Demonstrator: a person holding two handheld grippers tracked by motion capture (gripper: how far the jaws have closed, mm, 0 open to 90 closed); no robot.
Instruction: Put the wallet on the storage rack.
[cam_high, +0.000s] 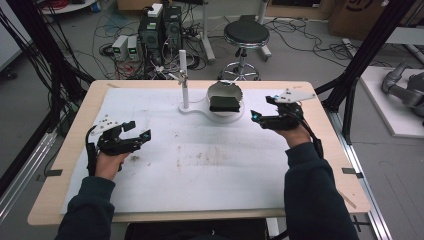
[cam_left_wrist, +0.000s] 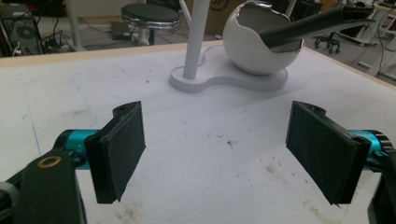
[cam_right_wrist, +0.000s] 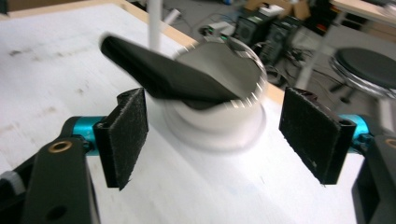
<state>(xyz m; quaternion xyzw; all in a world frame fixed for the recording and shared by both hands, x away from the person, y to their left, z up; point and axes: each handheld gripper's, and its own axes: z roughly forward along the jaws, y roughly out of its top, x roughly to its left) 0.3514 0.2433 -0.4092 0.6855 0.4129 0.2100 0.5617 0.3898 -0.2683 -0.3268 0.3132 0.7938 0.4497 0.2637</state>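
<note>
White foam sheet (cam_high: 200, 165) covers the wooden table (cam_high: 75, 150), stained brown near its middle. On it, toward twelve o'clock in the high view, stands a white stand (cam_high: 200, 107) with an upright post (cam_high: 184, 80) and, at the post's three o'clock, a round white bowl (cam_high: 225, 92) with a jagged rim. A flat black object (cam_high: 224, 104) rests inside the bowl; in the left gripper view it (cam_left_wrist: 317, 25) sticks out slanting over the rim of the bowl (cam_left_wrist: 257, 51) toward two o'clock, and in the right gripper view it (cam_right_wrist: 163, 74) lies across the bowl (cam_right_wrist: 219, 121), blurred.

The left gripper (cam_high: 140, 131) sits at nine o'clock on the sheet, well apart from the stand, its jaws spread wide with nothing between them; its pads (cam_left_wrist: 121, 149) frame bare foam.

The right gripper (cam_high: 259, 118) hovers just beside the bowl at its three o'clock, jaws released and wide apart, the pads (cam_right_wrist: 126, 135) clear of the black object, which sits beyond them in the bowl. Neither gripper touches anything.

A black round stool (cam_high: 246, 32) stands on the floor beyond the table at twelve o'clock.
</note>
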